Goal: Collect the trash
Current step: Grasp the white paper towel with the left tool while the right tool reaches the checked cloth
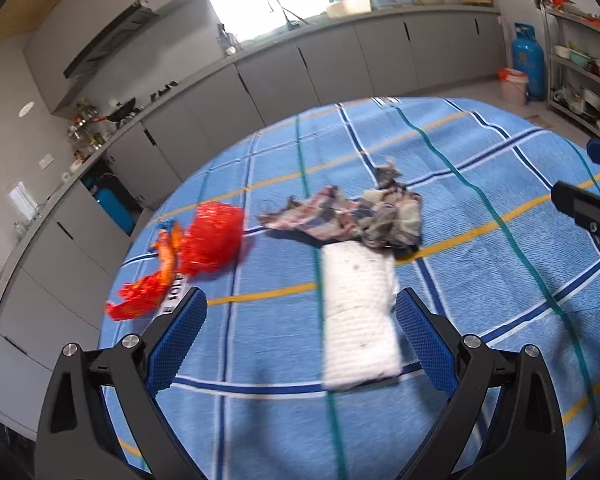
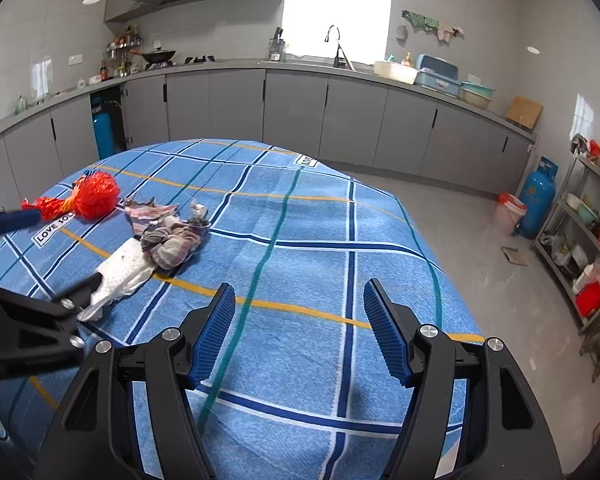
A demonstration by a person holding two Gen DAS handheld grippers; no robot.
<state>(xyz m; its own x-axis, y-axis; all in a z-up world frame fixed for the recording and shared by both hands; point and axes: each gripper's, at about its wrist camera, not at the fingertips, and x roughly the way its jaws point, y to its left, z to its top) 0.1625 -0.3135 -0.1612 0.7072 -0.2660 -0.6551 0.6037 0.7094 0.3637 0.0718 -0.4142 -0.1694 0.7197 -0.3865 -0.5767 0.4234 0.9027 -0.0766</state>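
Blue tablecloth (image 1: 480,280), left hand-held gripper (image 1: 300,312) agape over white tissue (image 1: 356,320)

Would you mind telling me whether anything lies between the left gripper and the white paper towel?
Nothing visible does. The left gripper is open with the white paper towel lying between its fingers; the plaid rag overlaps only the towel's far end.

two wrist views over one table

the left wrist camera looks forward from low above the blue checked tablecloth (image 1: 480,184), close behind the white tissue (image 1: 358,320), facing the kitchen counter (image 1: 340,28). the right wrist camera sits further right and higher, facing the same counter. both share the tissue, crumpled cloth (image 2: 176,240) and red bag (image 2: 96,196).
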